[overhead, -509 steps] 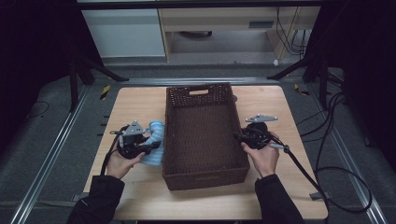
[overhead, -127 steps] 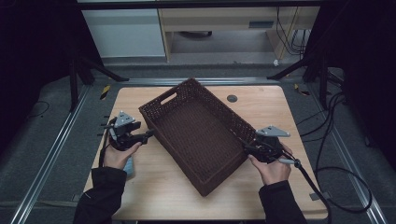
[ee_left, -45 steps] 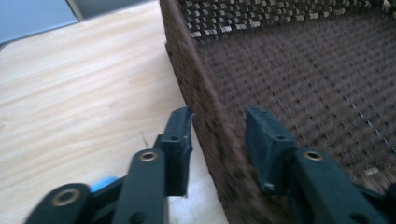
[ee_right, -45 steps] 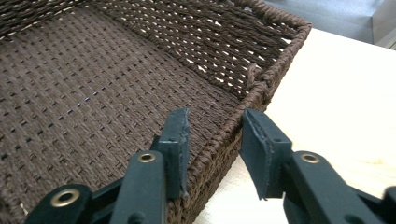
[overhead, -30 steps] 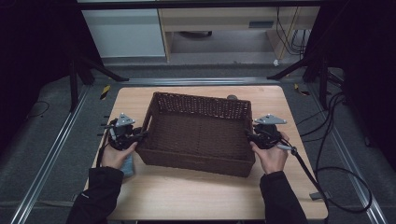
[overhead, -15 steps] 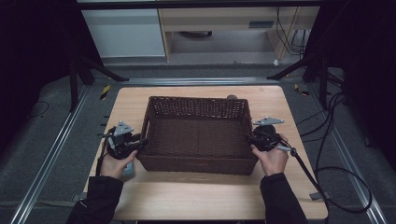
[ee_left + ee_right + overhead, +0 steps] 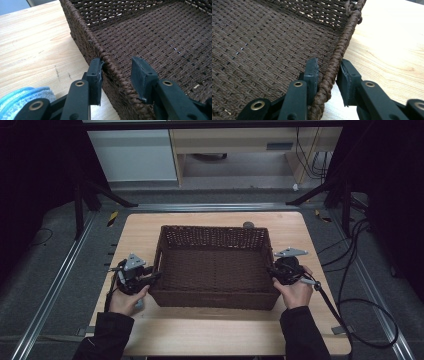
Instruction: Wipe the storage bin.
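Left gripper view: the left claw (image 7: 116, 75) straddles the rim of the dark brown woven wicker basket (image 7: 150, 37). Its outer jaw lies against the outside wall, while the inner jaw stands clear of the rim with a visible gap; the jaws have just been opening, so this claw stands part open and has no hold on the rim. At the lower left of the frame a light blue folded cloth (image 7: 22, 96) lies on the light wooden surface (image 7: 32, 45), just beside the claw.

In the right gripper view, the right claw (image 7: 327, 75) has its jaws narrow around the braided rim at the basket's other end. They have just been closing; the inner jaw touches the braid, and the outer one sits at it with little or no gap.

In the high view the basket (image 7: 215, 265) lies lengthwise across the middle of the surface (image 7: 320, 320), with the left claw (image 7: 152, 277) and right claw (image 7: 272, 272) at its short ends.

Risks, as judged:
- One end slack: any lift or turn now would pivot the basket on the right claw and drag it.
- The round braid could roll out of the narrow jaws.
- The cloth could snag under the left hand.
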